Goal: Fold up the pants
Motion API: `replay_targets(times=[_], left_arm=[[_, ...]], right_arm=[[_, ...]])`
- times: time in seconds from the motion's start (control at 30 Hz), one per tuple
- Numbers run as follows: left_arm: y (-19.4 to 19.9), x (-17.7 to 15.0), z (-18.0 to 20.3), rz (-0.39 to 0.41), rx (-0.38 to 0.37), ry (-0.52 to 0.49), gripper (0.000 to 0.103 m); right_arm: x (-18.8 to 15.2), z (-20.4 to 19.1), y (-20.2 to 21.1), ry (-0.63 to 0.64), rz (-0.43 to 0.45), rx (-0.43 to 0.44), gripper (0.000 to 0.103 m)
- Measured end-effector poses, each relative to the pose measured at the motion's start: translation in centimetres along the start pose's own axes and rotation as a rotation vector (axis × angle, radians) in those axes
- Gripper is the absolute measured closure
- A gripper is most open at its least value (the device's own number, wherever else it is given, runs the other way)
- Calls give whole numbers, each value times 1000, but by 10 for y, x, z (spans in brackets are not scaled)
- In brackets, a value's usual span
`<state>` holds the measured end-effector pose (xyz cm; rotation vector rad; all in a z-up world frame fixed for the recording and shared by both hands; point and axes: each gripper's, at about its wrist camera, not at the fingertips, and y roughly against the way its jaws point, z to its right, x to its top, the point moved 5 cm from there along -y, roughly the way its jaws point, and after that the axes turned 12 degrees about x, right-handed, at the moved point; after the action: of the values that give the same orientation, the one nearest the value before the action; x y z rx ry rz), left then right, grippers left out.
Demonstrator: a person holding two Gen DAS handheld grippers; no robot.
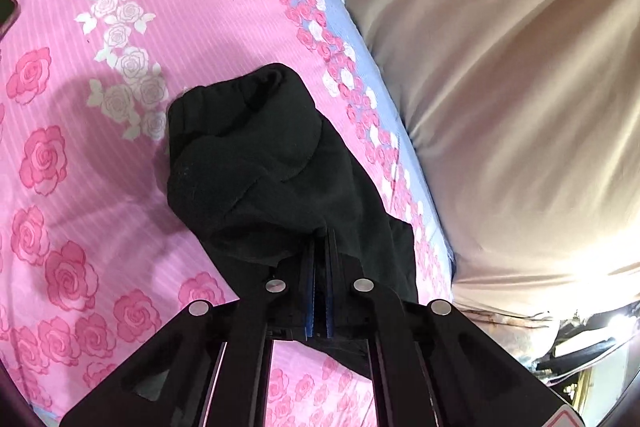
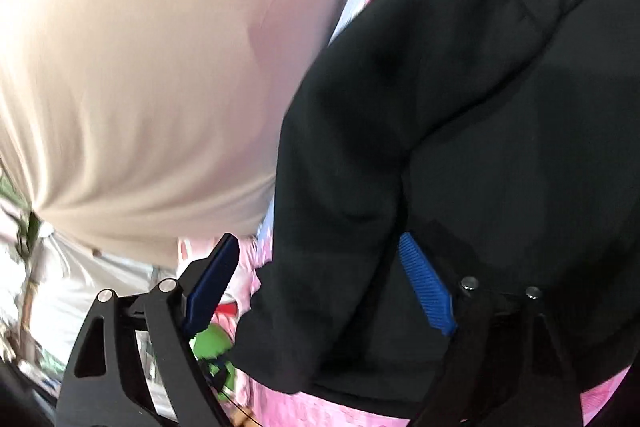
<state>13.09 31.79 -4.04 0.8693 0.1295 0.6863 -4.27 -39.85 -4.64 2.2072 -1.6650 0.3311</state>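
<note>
Black pants (image 1: 276, 163) lie bunched in a loose, thick heap at the centre of a pink rose-print bedsheet (image 1: 80, 155), with a beige duvet (image 1: 500, 107) at 3 o'clock. The left gripper (image 1: 320, 247) has its jaws pinched tight on a fold of the pants. The right gripper (image 2: 316, 279) hangs wide apart around a cloth edge, gripping nothing, so folding looks barely half done and needs flattening.
</note>
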Motion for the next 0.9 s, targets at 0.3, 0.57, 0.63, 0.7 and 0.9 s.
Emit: replay_targets(times=[0.3, 0.57, 0.63, 0.7, 0.9], left_arm=[[-19, -4, 5, -3, 67, -27, 101], [-20, -1, 12, 18, 100, -31, 101], [-16, 1, 17, 28, 108, -43, 101], [-14, 2, 20, 32, 120, -63, 101], [-30, -3, 7, 13, 133, -58, 100]], right_arm=[[64, 25, 76, 76, 157, -328, 22], [92, -3, 26, 174, 116, -262, 95], [101, -48, 46, 280, 165, -237, 95], [104, -72, 88, 343, 182, -247, 96], [76, 34, 129, 258, -2, -597, 95]])
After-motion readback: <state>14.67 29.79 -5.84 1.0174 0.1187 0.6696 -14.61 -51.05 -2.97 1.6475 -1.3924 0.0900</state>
